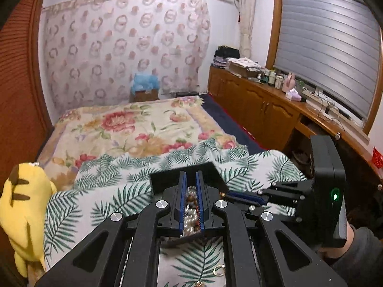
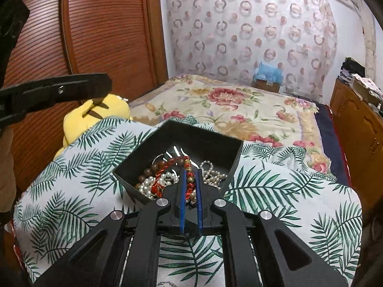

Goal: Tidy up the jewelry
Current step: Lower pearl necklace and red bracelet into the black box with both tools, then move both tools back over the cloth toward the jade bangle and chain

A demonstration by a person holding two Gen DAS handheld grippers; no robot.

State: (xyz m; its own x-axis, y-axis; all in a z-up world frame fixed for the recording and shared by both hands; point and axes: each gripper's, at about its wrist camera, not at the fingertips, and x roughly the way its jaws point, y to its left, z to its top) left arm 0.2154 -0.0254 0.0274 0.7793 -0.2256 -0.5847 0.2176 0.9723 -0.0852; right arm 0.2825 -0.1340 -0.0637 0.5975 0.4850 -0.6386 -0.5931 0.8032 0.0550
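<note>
A bed [image 2: 239, 110] carries a floral blanket [image 1: 124, 129], a palm-leaf cloth [image 2: 287, 191] at its near edge, and a black box [image 2: 215, 146] on it.

1. In the left wrist view, the black box [image 1: 213, 167] sits mostly behind the left gripper [image 1: 191, 177], so only its far wall shows.
2. Between that gripper's fingers, the beads [image 1: 191, 205] show only as a narrow strip; which strands they belong to cannot be told.
3. Below the fingers, a gold ring [image 1: 219, 270] is blurred and partly covered by the linkage.
4. In the right wrist view, the right gripper [image 2: 191, 174] hides the box's near corner, and whether it grips the red bracelet [image 2: 189, 167] cannot be told.
</note>
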